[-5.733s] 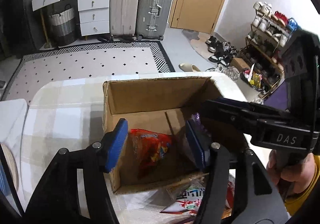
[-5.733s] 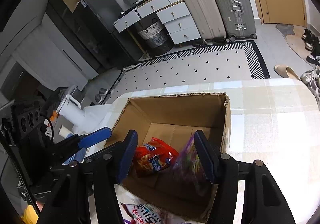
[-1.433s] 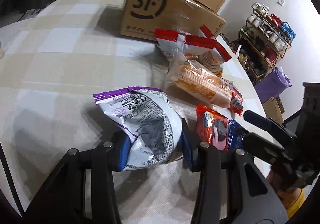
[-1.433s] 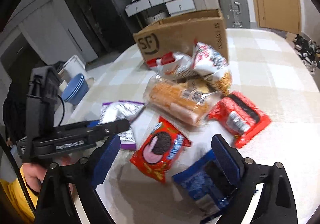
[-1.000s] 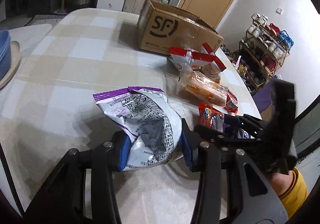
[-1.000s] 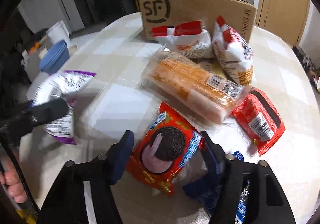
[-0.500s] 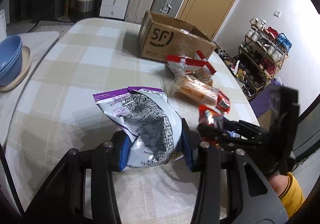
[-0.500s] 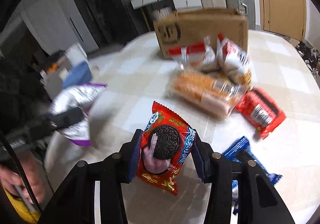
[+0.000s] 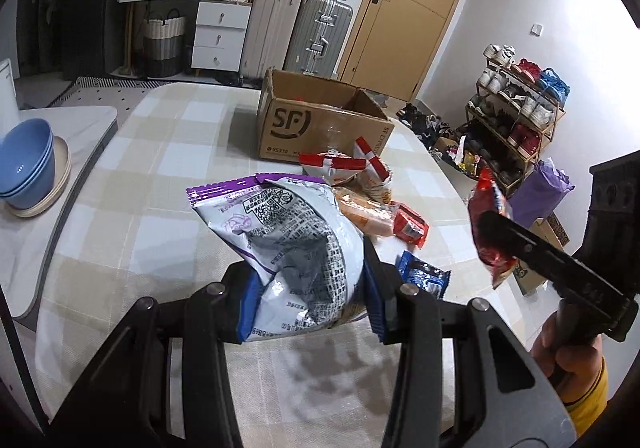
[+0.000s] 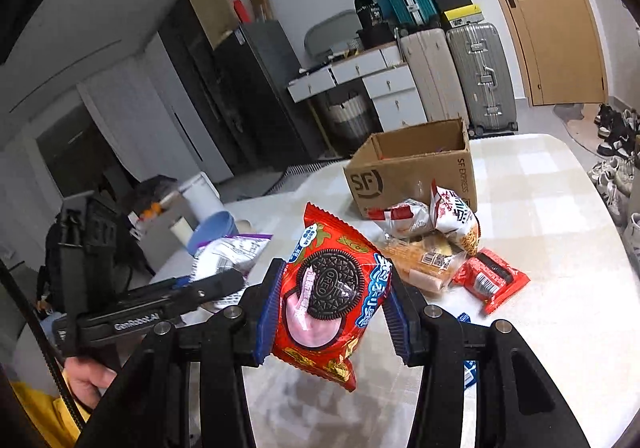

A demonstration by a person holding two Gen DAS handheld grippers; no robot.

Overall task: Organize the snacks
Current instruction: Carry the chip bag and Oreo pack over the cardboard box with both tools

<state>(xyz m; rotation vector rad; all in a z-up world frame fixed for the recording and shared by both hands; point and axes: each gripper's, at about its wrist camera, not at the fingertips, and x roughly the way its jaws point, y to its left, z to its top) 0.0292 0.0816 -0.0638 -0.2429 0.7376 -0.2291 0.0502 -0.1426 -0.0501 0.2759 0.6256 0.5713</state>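
My left gripper (image 9: pixel 308 300) is shut on a white and purple snack bag (image 9: pixel 292 248), held above the checked table (image 9: pixel 160 175). My right gripper (image 10: pixel 332 312) is shut on a red Oreo packet (image 10: pixel 328 292), also lifted off the table. In the left wrist view the right gripper (image 9: pixel 496 232) shows at the right with the red packet (image 9: pixel 486 215). In the right wrist view the left gripper (image 10: pixel 224 282) holds the purple bag (image 10: pixel 228 252) at the left. The open cardboard box (image 9: pixel 320 123) (image 10: pixel 416 163) stands at the table's far end.
Between the grippers and the box lie several snacks: two red and white bags (image 10: pixel 424 215), an orange packet (image 10: pixel 420 260), a red packet (image 10: pixel 490 280), a blue packet (image 9: pixel 424 276). Blue bowls (image 9: pixel 24 163) sit on a side surface at the left. A shoe rack (image 9: pixel 516 119) stands right.
Both grippers rose away from the table with their snacks. The right gripper closed on the Oreo packet and lifted it off the table; the box now appears farther off.
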